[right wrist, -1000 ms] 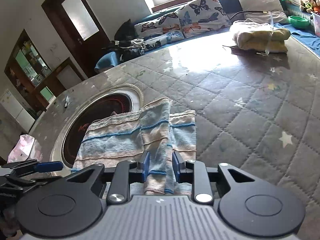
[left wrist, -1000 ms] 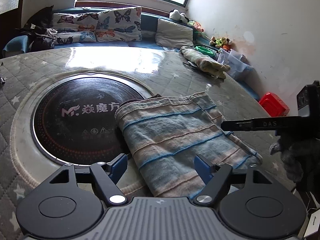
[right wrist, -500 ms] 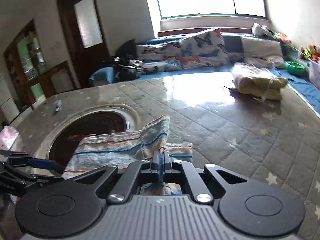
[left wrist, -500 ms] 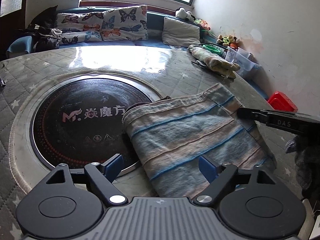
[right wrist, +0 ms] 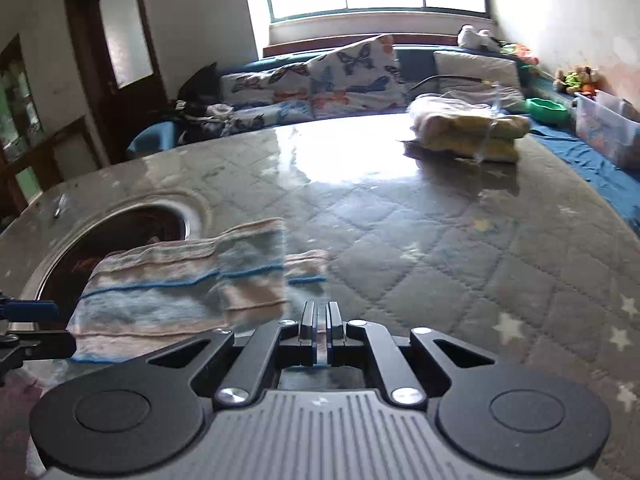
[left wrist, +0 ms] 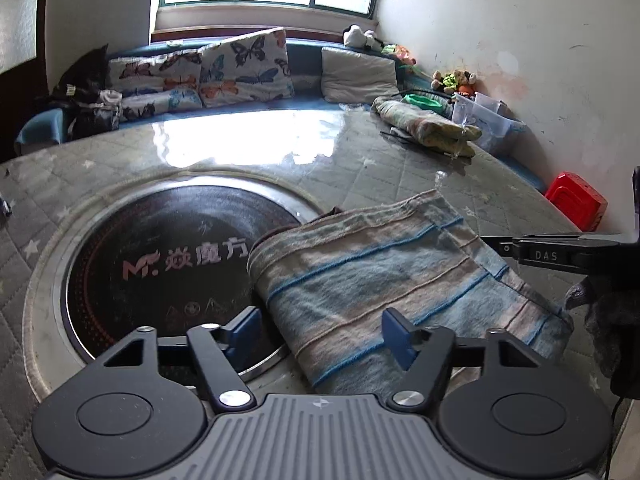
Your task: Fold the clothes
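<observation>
My left wrist view shows the whole striped cloth (left wrist: 384,280) folded on the quilted table (left wrist: 360,164), its far left corner lapping over the rim of the round black cooktop (left wrist: 160,264) whose lettering only this view reads. The right wrist view shows just a dark sliver of that cooktop (right wrist: 132,240), but gives a folded yellow bundle (right wrist: 468,132) at the table's far side more clearly. The cloth's long axis runs from the cooktop side toward my right, stripes along it. My left gripper (left wrist: 320,332) hangs spread wide over the cloth's near edge, holding nothing. My right gripper (right wrist: 320,320) has its jaws pressed together; I cannot tell whether any cloth is caught between them.
</observation>
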